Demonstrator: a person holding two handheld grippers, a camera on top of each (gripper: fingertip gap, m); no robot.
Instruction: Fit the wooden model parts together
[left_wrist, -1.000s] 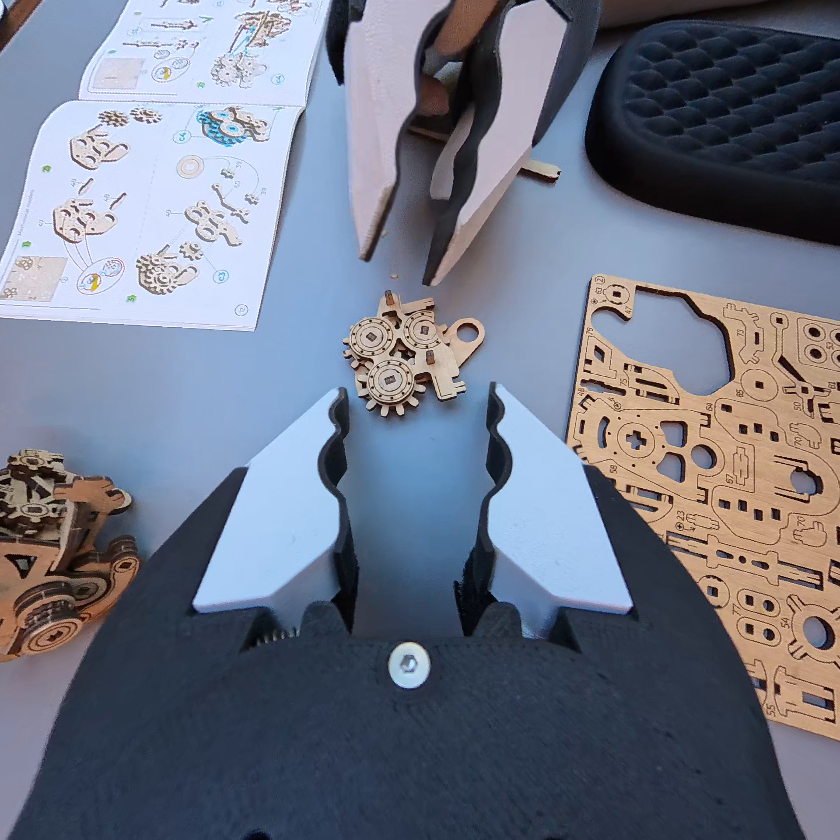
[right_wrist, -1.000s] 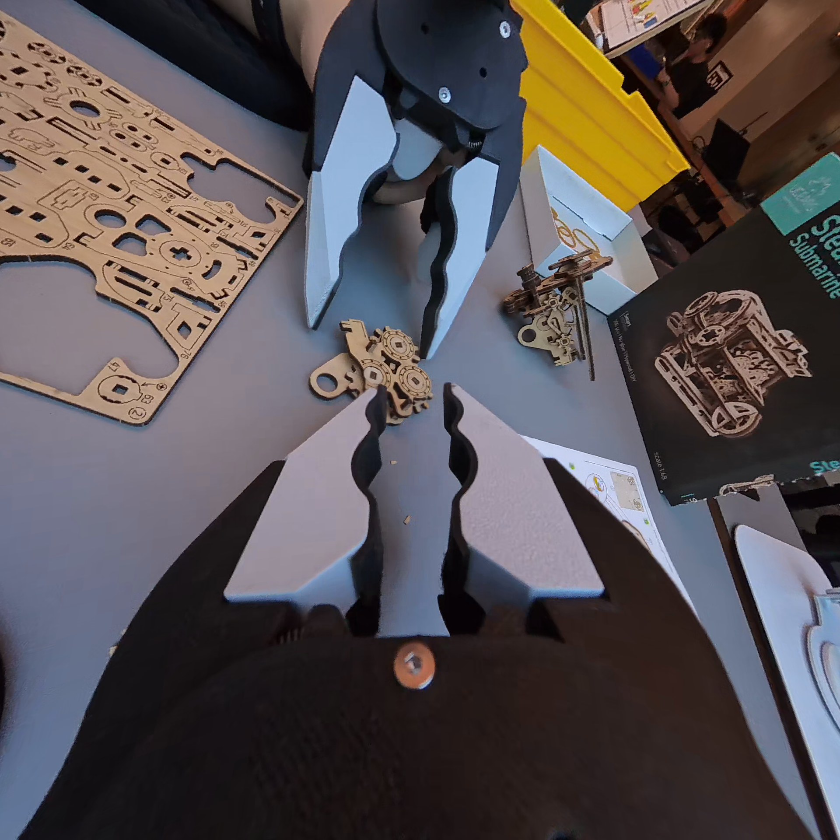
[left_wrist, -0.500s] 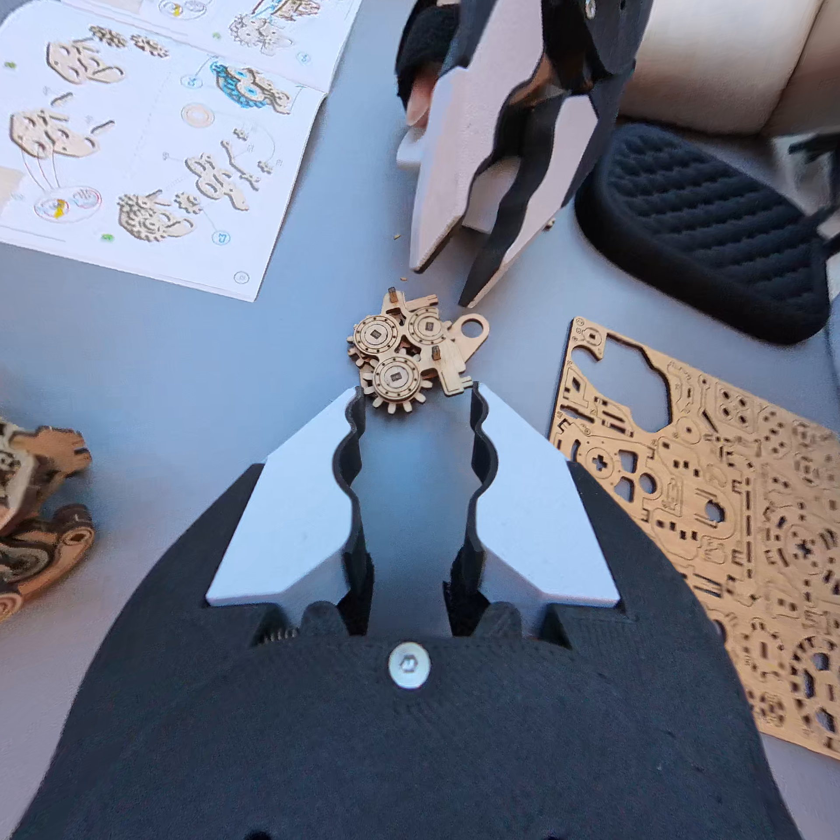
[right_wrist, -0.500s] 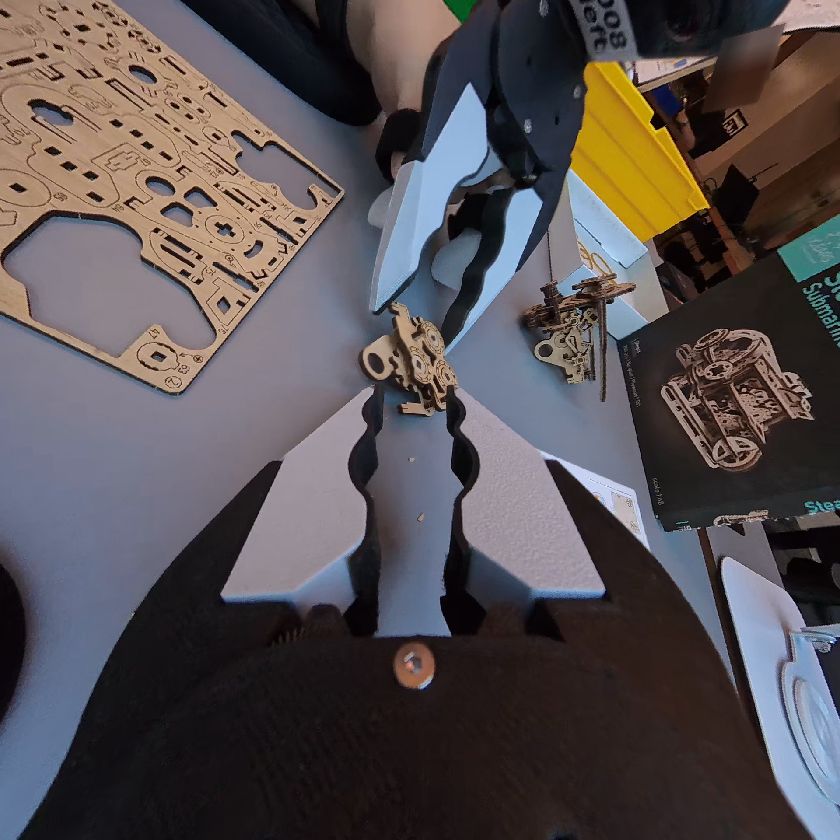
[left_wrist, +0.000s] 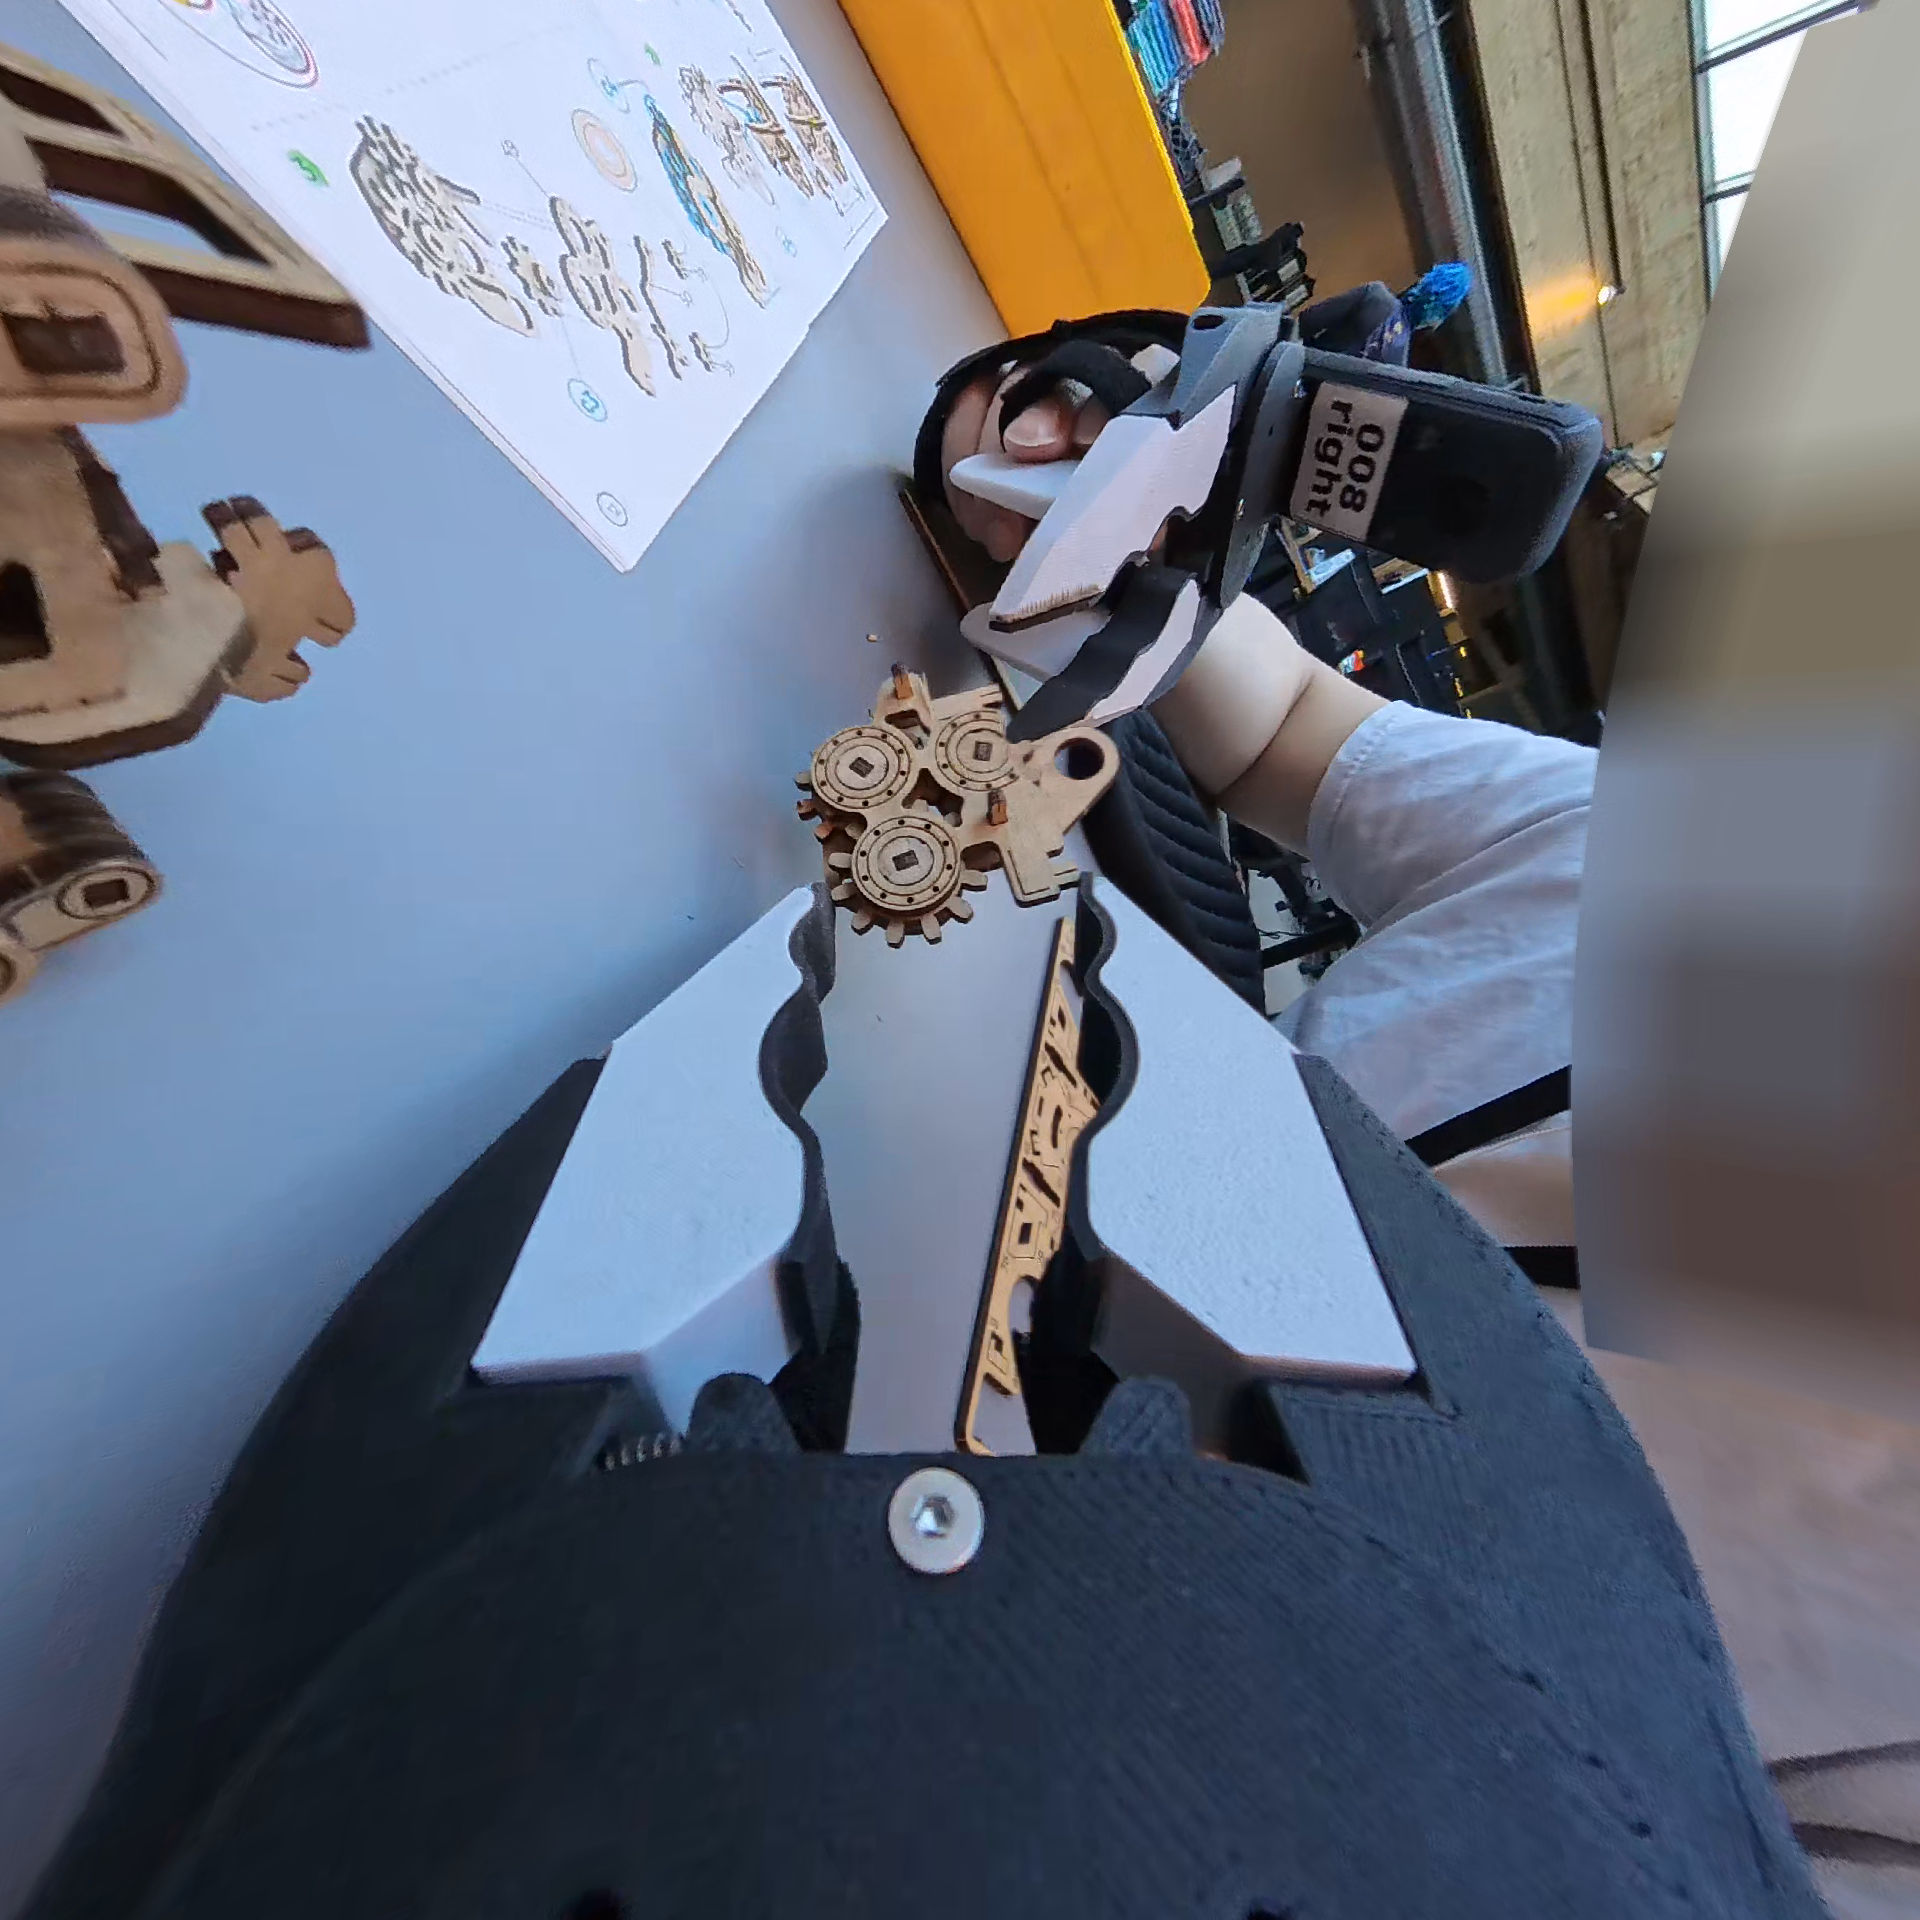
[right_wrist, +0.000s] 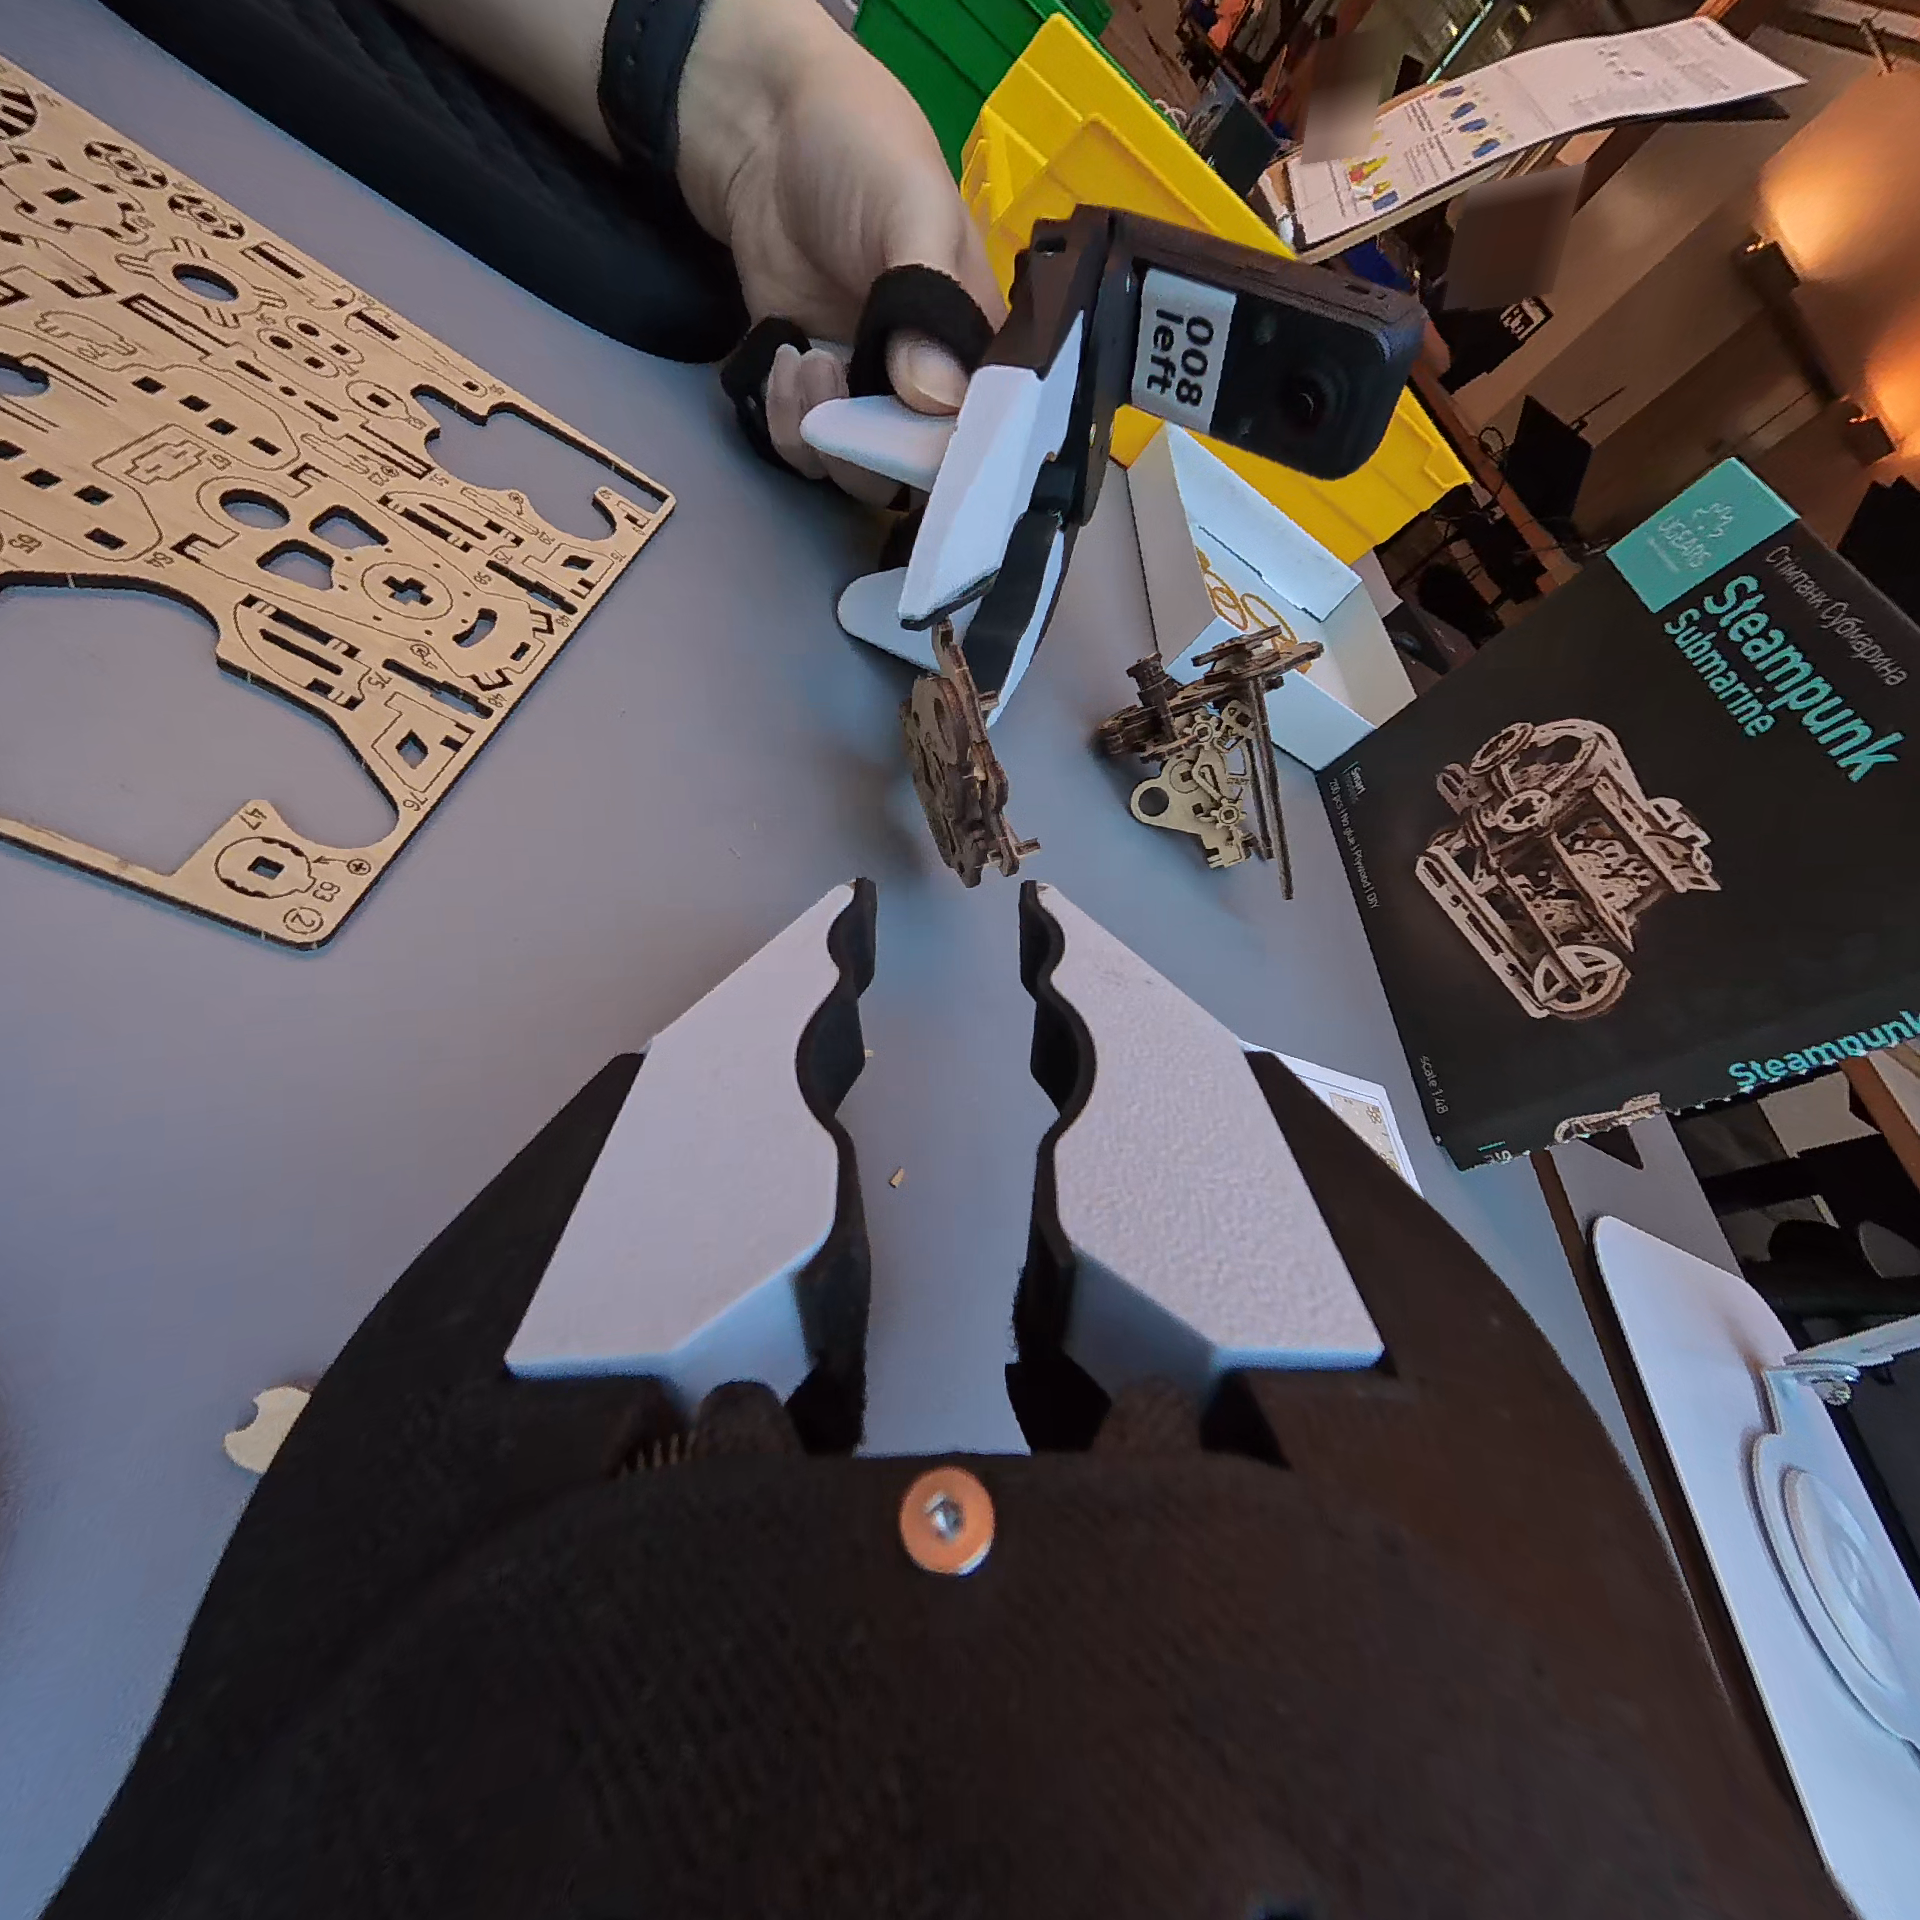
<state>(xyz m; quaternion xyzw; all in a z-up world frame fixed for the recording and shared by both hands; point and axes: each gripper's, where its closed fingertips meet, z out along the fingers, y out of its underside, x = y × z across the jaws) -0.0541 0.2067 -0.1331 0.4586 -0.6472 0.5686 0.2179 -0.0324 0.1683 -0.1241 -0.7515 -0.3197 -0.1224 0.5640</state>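
Note:
The wooden gear assembly (left_wrist: 920, 805), three gears on a plate with a ring tab, is off the grey table (right_wrist: 623, 987). My left gripper (left_wrist: 954, 899) is shut on its lower edge. In the right wrist view it (right_wrist: 956, 769) hangs edge-on from the left gripper (right_wrist: 951, 649). My right gripper (right_wrist: 945, 891) is open by a narrow gap and empty, its tips just below the assembly. In the left wrist view the right gripper (left_wrist: 1003, 675) is close to the assembly's top by the ring tab.
A laser-cut wooden parts sheet (right_wrist: 260, 520) lies left. A second wooden sub-assembly (right_wrist: 1205, 769) stands right, by a small white box (right_wrist: 1247, 561) and the black kit box (right_wrist: 1662, 831). The instruction booklet (left_wrist: 582, 260) and a partly built model (left_wrist: 94, 582) lie beyond. Yellow bin (right_wrist: 1091, 177) behind. About 6 centimeters separates my left fingertips from my right.
My left gripper has closed on the gear assembly, lifted it off the table and tipped it upright. My right gripper has drawn back slightly and stays open.

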